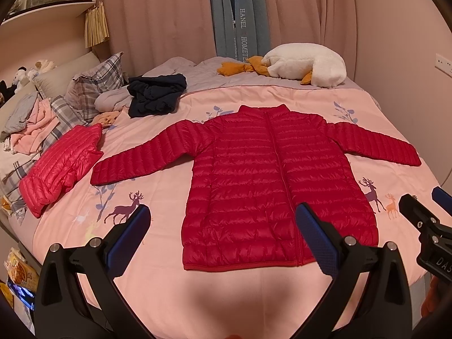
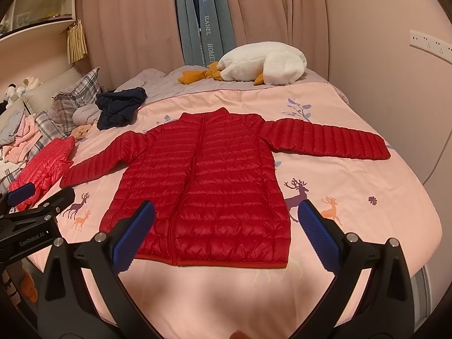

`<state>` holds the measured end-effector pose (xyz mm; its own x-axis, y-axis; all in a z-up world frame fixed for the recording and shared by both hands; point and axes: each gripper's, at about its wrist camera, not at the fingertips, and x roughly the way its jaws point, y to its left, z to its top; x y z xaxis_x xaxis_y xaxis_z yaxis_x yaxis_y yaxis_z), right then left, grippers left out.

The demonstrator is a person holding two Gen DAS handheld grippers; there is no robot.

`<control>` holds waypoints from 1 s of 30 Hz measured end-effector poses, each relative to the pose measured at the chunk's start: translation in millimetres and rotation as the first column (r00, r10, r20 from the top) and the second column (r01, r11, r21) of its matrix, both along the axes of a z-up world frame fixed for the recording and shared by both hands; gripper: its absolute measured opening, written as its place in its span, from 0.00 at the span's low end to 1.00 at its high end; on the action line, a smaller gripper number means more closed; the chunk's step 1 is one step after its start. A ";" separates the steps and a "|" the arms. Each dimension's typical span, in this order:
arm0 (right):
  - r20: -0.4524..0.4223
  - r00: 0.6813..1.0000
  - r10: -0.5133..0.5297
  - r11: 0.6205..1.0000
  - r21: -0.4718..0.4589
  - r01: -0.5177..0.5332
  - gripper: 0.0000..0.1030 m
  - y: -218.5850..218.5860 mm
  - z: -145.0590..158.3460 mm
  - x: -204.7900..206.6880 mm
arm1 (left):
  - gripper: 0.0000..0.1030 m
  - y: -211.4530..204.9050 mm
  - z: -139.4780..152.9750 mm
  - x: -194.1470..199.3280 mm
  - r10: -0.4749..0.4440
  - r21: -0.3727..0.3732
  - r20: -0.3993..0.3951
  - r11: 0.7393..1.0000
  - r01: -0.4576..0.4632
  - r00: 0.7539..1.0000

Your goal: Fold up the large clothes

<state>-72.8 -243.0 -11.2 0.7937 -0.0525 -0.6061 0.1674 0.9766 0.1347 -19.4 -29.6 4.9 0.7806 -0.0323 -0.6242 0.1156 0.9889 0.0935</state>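
Nearest, the left gripper (image 1: 223, 226) and right gripper (image 2: 227, 223) hover spread wide, holding nothing. Beyond, at 12 o'clock, the red puffer jacket (image 1: 265, 186) lies flat on the pink bedspread (image 1: 158, 169), sleeves outstretched.

Readable text: grey-blue curtain strip (image 1: 240, 28) behind the plush goose (image 1: 305, 65) carries vertical white "HOMETEILE", "HANEL", "HOME…". Left gripper (image 2: 34, 195) body reads "GenRobot.AI" in the right wrist view. Right gripper (image 1: 423, 197) body shows partial "DAS".
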 end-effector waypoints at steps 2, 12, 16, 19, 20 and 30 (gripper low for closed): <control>-0.006 1.000 -0.004 1.000 0.004 0.004 0.98 -2.3 -3.2 1.8 | 0.99 0.8 -2.8 2.7 0.000 -0.003 -0.005 1.000 0.000 1.000; 0.040 0.999 0.026 0.981 0.193 -0.034 0.98 -21.2 -29.7 14.0 | 0.99 33.2 -30.6 31.2 -0.100 -0.241 -0.091 0.967 0.076 0.991; 0.100 0.994 0.045 0.950 0.304 -0.073 0.98 -31.6 -38.9 19.2 | 0.99 60.5 -49.4 55.6 -0.134 -0.417 -0.126 0.906 0.070 0.983; 0.117 0.990 0.075 0.933 0.341 -0.111 0.98 -32.7 -46.7 28.0 | 0.99 93.7 -69.4 80.4 -0.094 -0.554 -0.152 0.832 -0.006 0.984; 0.124 0.989 0.079 0.931 0.345 -0.118 0.98 -32.5 -49.4 31.0 | 0.99 106.8 -76.1 90.0 -0.063 -0.585 -0.153 0.810 -0.039 0.986; 0.094 0.976 0.196 0.890 0.400 -0.217 0.98 -25.9 -74.7 69.7 | 0.99 251.9 -143.4 186.4 0.194 -0.743 -0.287 0.572 -0.346 0.938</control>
